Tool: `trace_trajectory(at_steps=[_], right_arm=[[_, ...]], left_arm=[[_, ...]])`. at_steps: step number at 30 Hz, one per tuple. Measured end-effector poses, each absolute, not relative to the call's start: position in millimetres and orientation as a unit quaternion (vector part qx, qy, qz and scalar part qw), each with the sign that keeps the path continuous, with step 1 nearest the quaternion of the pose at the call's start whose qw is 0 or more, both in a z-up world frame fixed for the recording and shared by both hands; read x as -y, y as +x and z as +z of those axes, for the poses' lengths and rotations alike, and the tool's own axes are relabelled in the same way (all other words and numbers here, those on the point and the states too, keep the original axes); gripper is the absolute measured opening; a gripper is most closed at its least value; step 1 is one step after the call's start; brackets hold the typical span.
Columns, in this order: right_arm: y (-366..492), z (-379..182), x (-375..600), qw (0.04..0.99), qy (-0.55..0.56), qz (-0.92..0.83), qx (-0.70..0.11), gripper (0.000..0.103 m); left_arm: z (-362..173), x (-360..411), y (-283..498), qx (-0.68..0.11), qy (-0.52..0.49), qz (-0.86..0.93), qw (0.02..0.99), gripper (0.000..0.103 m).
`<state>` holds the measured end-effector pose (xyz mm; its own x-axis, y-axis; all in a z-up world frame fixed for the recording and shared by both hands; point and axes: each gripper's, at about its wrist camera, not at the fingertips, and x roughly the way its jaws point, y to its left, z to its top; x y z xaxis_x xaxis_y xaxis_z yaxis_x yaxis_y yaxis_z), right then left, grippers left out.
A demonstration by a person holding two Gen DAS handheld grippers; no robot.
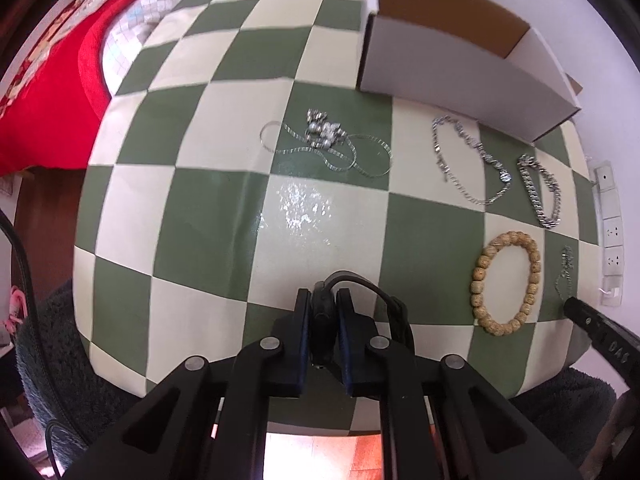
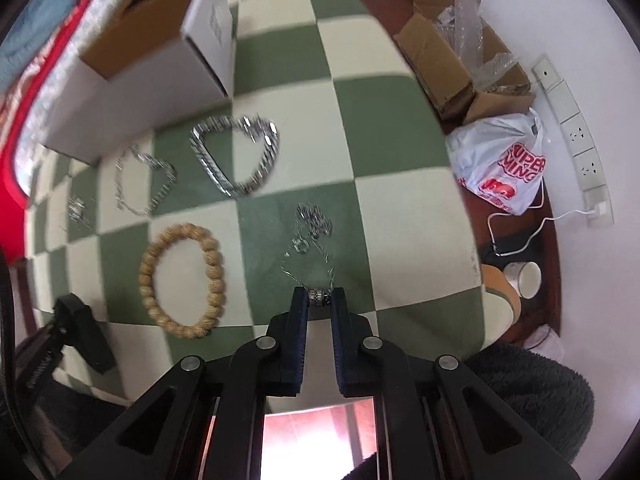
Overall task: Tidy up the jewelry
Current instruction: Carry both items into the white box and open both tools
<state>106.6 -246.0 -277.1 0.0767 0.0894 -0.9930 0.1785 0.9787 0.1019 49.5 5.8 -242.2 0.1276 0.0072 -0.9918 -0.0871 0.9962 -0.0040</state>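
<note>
On my left wrist view, the left gripper (image 1: 323,300) is clamped on a black cable (image 1: 362,280) above the checked tablecloth (image 1: 224,216). The bead bracelet (image 1: 506,283) lies near the cloth's right edge.

On my right wrist view, the right gripper (image 2: 319,297) pinches a thin silver chain (image 2: 310,240) near the cloth's near edge, beside the bracelet.

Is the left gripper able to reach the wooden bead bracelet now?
Probably not yet: the left gripper is shut on a black band, though the wooden bead bracelet lies unobstructed nearby.
</note>
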Motion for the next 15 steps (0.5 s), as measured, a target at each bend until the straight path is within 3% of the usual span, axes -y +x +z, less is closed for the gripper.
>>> trace_trajectory(at_steps=[10, 15], right_arm=[[123.7, -191.6, 256.5, 0.777, 0.120, -0.004, -0.618, 0.012], [143.5, -153.2, 257.3, 0.799, 0.111, 0.010, -0.590, 0.012]], left_arm=[[-170.8, 1.9, 54.5, -0.616, -0.023, 0.001, 0.787, 0.010], [-130.1, 14.2, 98.0, -0.592, -0.008, -0.006, 0.806, 0.010]])
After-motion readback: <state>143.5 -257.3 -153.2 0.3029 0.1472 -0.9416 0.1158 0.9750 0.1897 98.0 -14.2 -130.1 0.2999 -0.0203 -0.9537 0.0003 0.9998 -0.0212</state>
